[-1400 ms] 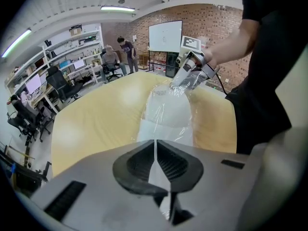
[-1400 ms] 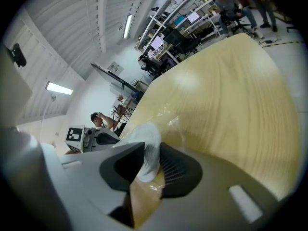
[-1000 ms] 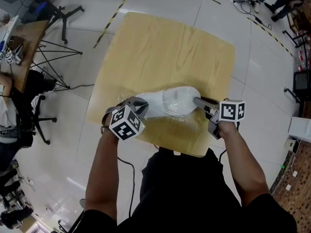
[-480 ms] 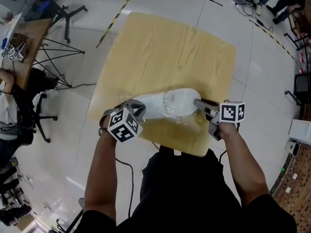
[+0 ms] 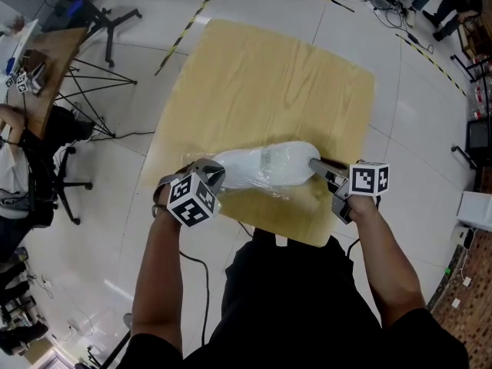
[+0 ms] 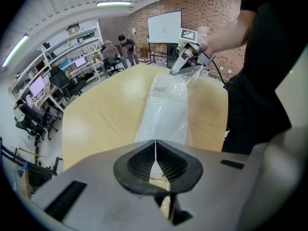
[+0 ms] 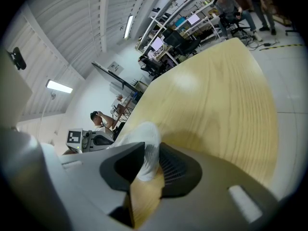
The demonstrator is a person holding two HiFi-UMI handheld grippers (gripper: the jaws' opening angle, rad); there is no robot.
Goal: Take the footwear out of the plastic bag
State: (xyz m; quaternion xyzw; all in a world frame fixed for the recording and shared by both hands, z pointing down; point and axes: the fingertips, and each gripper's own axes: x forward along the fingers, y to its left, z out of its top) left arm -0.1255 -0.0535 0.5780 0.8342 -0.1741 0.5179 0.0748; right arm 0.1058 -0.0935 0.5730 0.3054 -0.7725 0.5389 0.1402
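A white shoe (image 5: 244, 164) lies on its side across the near part of the pale wooden desk (image 5: 269, 83), wrapped in a clear plastic bag (image 5: 286, 177) that crinkles around it; the bundle runs roughly parallel to the desk's near edge and sits close to it, with the far half of the top bare.

The left gripper (image 5: 215, 173) is at the bundle's left end, pointing steeply down; seen along its own jaws, the two dark pads are clenched tip to tip, with the bag's thin film caught between them and the bag stretching away from there across the wood. Its marker cube (image 5: 190, 198) sits just off the desk's left corner, above the tiled floor (image 5: 92, 229).

The right gripper (image 5: 314, 163) is at the opposite end, lying at a shallower slant; its jaws stand partly apart and grasp a white, finely ribbed piece of the shoe, which fills the gap between the pads. From the left gripper view, the plastic bunches up right where this gripper grips. Whether film lies between its pads and the shoe I cannot tell.

Both forearms reach in from the near side, one at each end of the bundle, so the bag is stretched between the two grippers.

Around the desk: yellow-and-black tape (image 5: 184, 23) on the floor; a seated person (image 5: 14, 167) at the left; a whiteboard (image 6: 164, 26) against a brick wall (image 6: 216, 11); shelves (image 6: 72, 52) with monitors along the side.
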